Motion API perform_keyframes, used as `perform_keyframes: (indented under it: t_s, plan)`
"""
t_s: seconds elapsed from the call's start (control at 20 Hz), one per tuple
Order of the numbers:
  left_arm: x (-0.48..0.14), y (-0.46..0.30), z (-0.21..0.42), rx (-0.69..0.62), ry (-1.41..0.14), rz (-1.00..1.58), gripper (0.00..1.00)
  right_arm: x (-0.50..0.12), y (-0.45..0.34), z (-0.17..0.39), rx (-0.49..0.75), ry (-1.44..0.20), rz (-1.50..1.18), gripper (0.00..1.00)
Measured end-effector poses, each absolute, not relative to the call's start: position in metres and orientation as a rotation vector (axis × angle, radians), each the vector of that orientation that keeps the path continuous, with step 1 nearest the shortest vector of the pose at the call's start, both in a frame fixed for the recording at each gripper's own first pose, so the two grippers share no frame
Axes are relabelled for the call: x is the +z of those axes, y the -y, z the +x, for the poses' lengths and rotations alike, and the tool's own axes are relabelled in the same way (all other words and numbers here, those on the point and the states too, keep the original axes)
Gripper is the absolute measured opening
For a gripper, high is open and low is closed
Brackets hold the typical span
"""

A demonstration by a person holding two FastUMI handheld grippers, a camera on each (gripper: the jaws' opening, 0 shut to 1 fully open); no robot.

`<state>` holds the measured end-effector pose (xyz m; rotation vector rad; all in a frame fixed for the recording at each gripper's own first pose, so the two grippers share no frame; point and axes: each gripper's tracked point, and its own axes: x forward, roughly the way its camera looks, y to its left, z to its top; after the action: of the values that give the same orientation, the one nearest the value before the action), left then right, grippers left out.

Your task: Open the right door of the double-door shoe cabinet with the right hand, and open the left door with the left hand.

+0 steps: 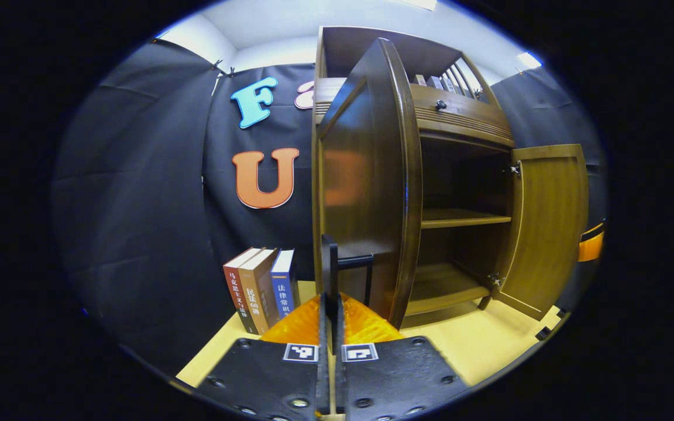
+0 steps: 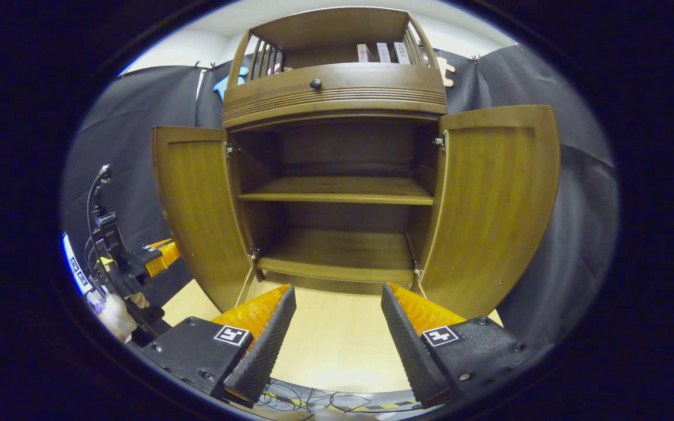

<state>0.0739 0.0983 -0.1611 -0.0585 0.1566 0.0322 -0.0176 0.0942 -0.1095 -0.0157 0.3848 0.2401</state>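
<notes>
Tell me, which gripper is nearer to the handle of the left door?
Left. The left gripper is shut on the left door's handle. The right gripper is open, back from the cabinet, facing its shelves.

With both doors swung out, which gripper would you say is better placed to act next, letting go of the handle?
Left: the left gripper is shut on the left door's handle; the right gripper hangs open, apart from the right door.

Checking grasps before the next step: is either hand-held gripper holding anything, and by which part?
The left hand-held gripper is shut on the left door's handle. The right hand-held gripper is open, holding nothing.
</notes>
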Motion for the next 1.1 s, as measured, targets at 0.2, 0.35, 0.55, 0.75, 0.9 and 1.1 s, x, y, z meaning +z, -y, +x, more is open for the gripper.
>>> perform_keyframes:
  t_s: [0.2,0.35,0.55,0.75,0.9,1.1]
  plan:
    - [-0.164,-0.124,0.073,0.036,-0.154,-0.093,0.0,-0.111,-0.099,-0.014,0.244,-0.385,-0.013,0.93]
    - [-0.164,-0.133,0.074,-0.016,-0.142,-0.089,0.0,-0.108,-0.1,-0.011,0.243,-0.382,-0.009,0.93]
    - [-0.168,-0.155,0.077,-0.095,-0.124,-0.067,0.0,-0.107,-0.101,-0.009,0.243,-0.38,-0.006,0.93]
    - [-0.169,-0.169,0.081,-0.181,-0.127,-0.072,0.0,-0.11,-0.101,-0.01,0.242,-0.388,-0.013,0.93]
    - [-0.17,-0.17,0.081,-0.243,-0.139,-0.052,0.0,-0.109,-0.099,-0.012,0.244,-0.388,-0.016,0.93]
    - [-0.172,-0.171,0.078,-0.258,-0.156,-0.025,0.01,-0.107,-0.094,-0.011,0.236,-0.385,-0.019,0.93]
